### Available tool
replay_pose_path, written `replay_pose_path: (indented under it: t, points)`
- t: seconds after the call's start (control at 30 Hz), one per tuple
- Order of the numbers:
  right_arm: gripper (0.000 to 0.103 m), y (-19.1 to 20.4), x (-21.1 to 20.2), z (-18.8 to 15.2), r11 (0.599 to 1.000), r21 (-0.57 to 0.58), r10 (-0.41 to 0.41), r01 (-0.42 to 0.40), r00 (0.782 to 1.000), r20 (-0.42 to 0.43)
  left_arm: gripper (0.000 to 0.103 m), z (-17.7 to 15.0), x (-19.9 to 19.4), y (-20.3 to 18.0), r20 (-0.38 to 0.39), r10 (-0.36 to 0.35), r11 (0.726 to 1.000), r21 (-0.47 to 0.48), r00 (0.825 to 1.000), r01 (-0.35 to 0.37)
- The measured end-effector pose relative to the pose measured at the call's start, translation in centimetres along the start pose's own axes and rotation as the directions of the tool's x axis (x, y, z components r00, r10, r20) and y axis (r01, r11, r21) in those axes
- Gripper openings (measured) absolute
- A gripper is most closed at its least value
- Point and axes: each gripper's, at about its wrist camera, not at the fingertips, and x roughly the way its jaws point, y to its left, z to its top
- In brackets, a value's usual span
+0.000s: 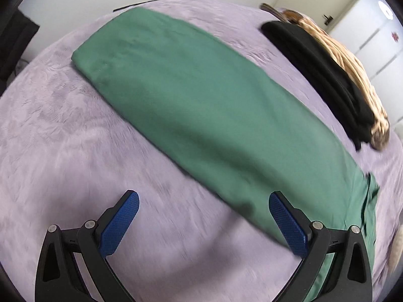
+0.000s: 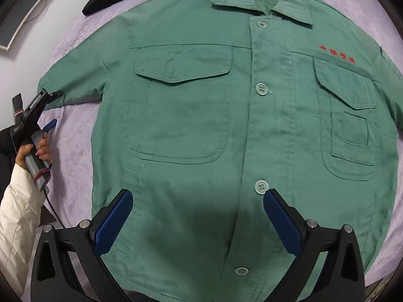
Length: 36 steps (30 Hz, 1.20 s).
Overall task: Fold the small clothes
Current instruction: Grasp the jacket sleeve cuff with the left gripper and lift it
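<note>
The green button-up work shirt with two flap chest pockets and red embroidery point(image 2: 226, 125) lies spread flat, front up, on the fuzzy lilac bed cover point(image 2: 73, 166), its collar at the far side and both short sleeves out to the sides. No fold shows yet, so this looks like the very start of the folding. The right gripper point(image 2: 197, 221) hovers over the lower hem with its jaws released, nothing between them. The left gripper point(image 1: 204, 221) hangs near the shirt's left sleeve, jaws likewise spread and empty. A black folded garment point(image 1: 327, 75) and a tan crumpled fabric point(image 1: 347, 63) sit well apart, beyond the shirt. Next, I'd guess, each gripper must pinch a sleeve or side edge and bring it across the buttons.
</note>
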Motion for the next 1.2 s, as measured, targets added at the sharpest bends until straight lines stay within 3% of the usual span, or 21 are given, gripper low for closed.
replay_pose_path:
  t: [0.1,0.33,0.4,0.47,0.5,0.57,0.67,0.77,0.9,1.0,1.1,1.2]
  points:
    - [0.103,1.2,1.1,0.2,1.000,-0.016,0.003,-0.003,1.000,-0.016,0.103,1.9,1.4,1.7,0.020,-0.040,0.998,-0.046,0.999,0.041]
    - [0.103,2.7,2.6,0.7,1.000,-0.026,0.002,-0.003,1.000,-0.028,0.099,5.5,0.7,3.6,0.162,-0.050,0.991,-0.118,0.986,0.070]
    - [0.103,2.5,2.5,0.6,1.000,-0.022,0.006,-0.007,1.000,-0.028,0.063,6.3,0.6,4.4,0.171,-0.035,0.987,-0.150,0.985,0.062]
    - [0.103,2.3,2.5,0.6,1.000,-0.017,0.013,-0.014,1.000,-0.021,0.042,6.9,0.2,5.2,0.188,-0.068,0.983,-0.155,0.980,0.098]
    - [0.103,2.2,2.4,0.6,1.000,-0.013,0.017,-0.017,1.000,-0.016,0.027,7.0,-0.1,5.6,0.196,-0.109,0.980,-0.144,0.975,0.138]
    - [0.103,1.7,2.3,0.5,1.000,-0.005,0.030,-0.030,1.000,-0.007,0.009,7.0,-0.7,6.0,0.200,-0.227,0.961,-0.114,0.953,0.253]
    - [0.103,0.6,1.7,0.4,0.999,0.009,0.045,-0.045,0.999,0.012,0.008,6.7,-2.5,4.4,0.220,-0.282,0.953,-0.045,0.934,0.299]
    - [0.103,-0.8,0.9,0.1,0.997,0.028,0.065,-0.066,0.997,0.038,0.008,6.5,-4.6,0.3,0.224,-0.359,0.933,0.055,0.906,0.356]
    - [0.103,-3.6,-0.4,-0.5,0.994,0.077,0.076,-0.082,0.994,0.074,0.008,4.6,-7.8,-7.2,0.187,-0.477,0.874,0.204,0.859,0.441]
    - [0.103,-6.2,-1.6,-1.1,0.989,0.117,0.074,-0.085,0.992,0.102,0.008,1.9,-9.4,-15.2,0.109,-0.547,0.806,0.334,0.830,0.488]
    - [0.103,-9.4,-2.9,-1.8,0.982,0.168,0.067,-0.090,0.989,0.135,0.008,-2.1,-9.9,-23.8,-0.002,-0.594,0.718,0.449,0.804,0.532]
    - [0.103,-12.7,-3.6,-2.6,0.969,0.229,0.058,-0.094,0.986,0.159,0.008,-7.6,-9.3,-30.7,-0.111,-0.583,0.645,0.540,0.805,0.541]
